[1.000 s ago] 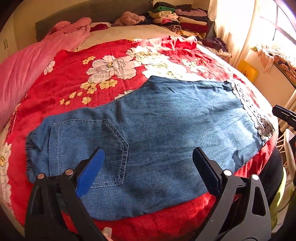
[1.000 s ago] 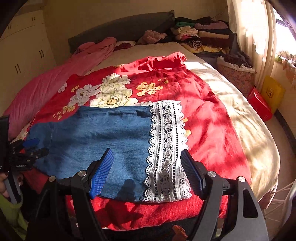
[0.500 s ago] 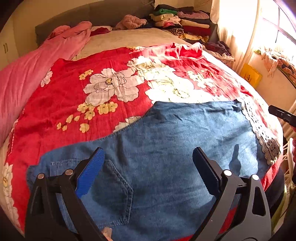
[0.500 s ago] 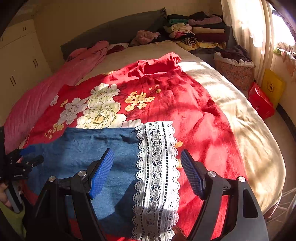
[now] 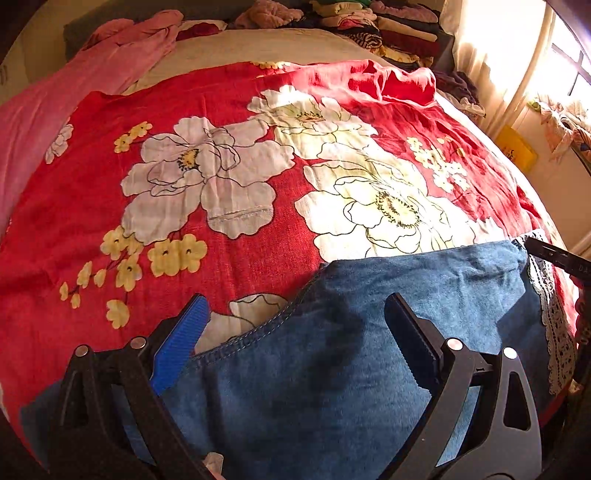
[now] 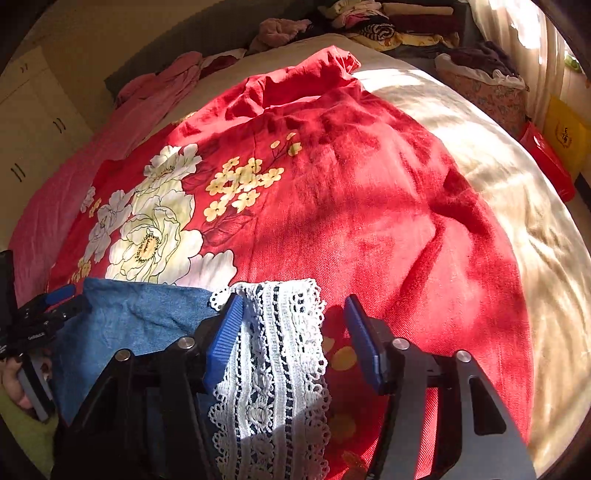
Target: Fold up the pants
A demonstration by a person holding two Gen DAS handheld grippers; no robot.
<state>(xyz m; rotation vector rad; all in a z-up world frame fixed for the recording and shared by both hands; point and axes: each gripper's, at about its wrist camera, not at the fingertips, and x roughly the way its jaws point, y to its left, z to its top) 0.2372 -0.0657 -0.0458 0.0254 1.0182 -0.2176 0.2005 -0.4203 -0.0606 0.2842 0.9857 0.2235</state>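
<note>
The denim pants (image 5: 332, 369) are spread flat on the red floral bedspread (image 5: 221, 221), at the near edge of the bed (image 6: 480, 147). The left claw (image 5: 295, 332) is held above the pants with its jaws wide apart and nothing pressed between them; the curved, stitched upper edge of the pants runs across the gap, close to the blue pad (image 5: 181, 339), and denim fills the space below that edge.

The right claw (image 6: 291, 332) is placed over the white lace hem (image 6: 277, 369) of the pants. Its jaws have just been closing and now stand at a middling width. The lace band lies between them: the left blue pad is seen at the lace's scalloped edge, while red cloth is visible between the lace and the right pad, so no grip is shown.

Seen from the right wrist, the left claw (image 6: 55, 306) is at the far end of the pants from the lace hem, with a person's hand (image 6: 14, 384) behind it.

Beyond the upper edge of the pants, the bedspread lies open and flat, with only shallow wrinkles. Past the bedspread a pink blanket (image 5: 92, 85) is bunched, and stacked clothes (image 5: 369, 22) are piled by the headboard.
</note>
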